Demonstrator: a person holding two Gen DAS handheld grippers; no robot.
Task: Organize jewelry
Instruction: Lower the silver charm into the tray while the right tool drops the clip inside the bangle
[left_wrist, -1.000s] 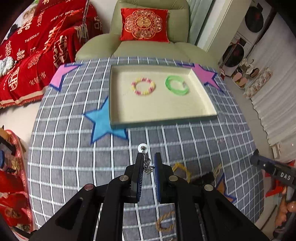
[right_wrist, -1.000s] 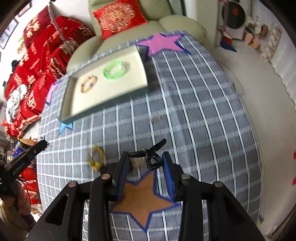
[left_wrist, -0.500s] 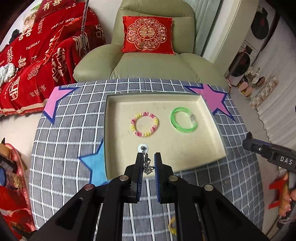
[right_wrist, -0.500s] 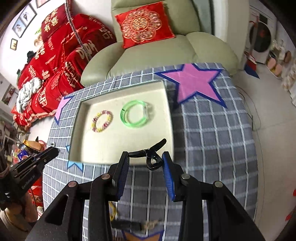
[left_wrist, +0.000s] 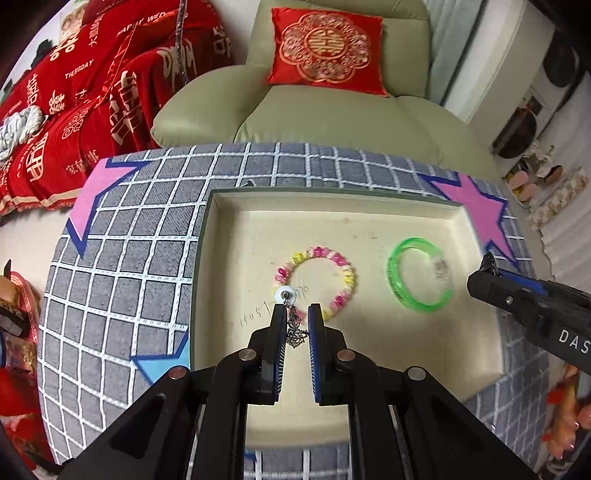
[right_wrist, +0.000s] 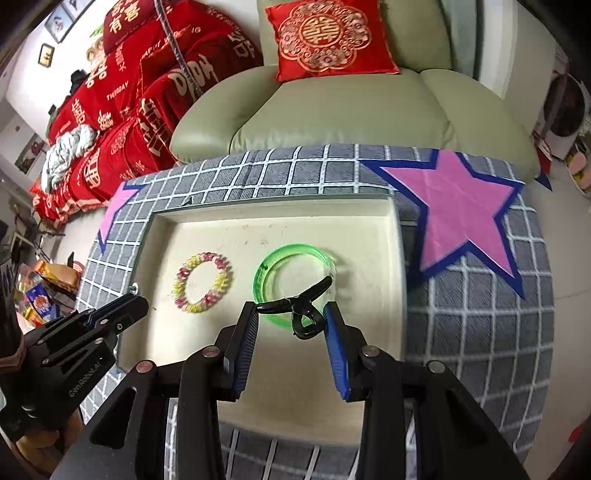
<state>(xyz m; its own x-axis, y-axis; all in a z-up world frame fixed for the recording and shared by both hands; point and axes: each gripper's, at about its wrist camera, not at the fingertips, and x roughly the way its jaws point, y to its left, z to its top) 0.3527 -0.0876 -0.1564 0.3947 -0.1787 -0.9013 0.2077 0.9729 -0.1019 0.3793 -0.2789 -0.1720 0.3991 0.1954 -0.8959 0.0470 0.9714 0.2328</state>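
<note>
A cream tray (left_wrist: 236, 229) (right_wrist: 391, 236) lies on the checked tablecloth. In it are a pink-and-yellow bead bracelet (left_wrist: 345, 267) (right_wrist: 221, 273) and a green bangle (left_wrist: 397, 280) (right_wrist: 264, 273). My left gripper (left_wrist: 297, 312) is shut on a silver dangling earring (left_wrist: 291, 321) with a white disc top, held over the tray's near left part. My right gripper (right_wrist: 291, 315) is shut on a black hair clip (right_wrist: 304, 310), held over the tray near the green bangle. Each gripper shows in the other's view: the left (right_wrist: 127, 306), the right (left_wrist: 491, 280).
The grey checked tablecloth (left_wrist: 140, 258) carries pink stars (right_wrist: 458, 214) and a light blue star (left_wrist: 162, 365). A green armchair (left_wrist: 332, 118) with a red cushion (left_wrist: 325, 51) stands behind the table. Red blankets (left_wrist: 81, 103) lie at the left.
Both grippers have moved forward with their items, from over the tablecloth to over the tray. The bracelet and bangle now lie close under them.
</note>
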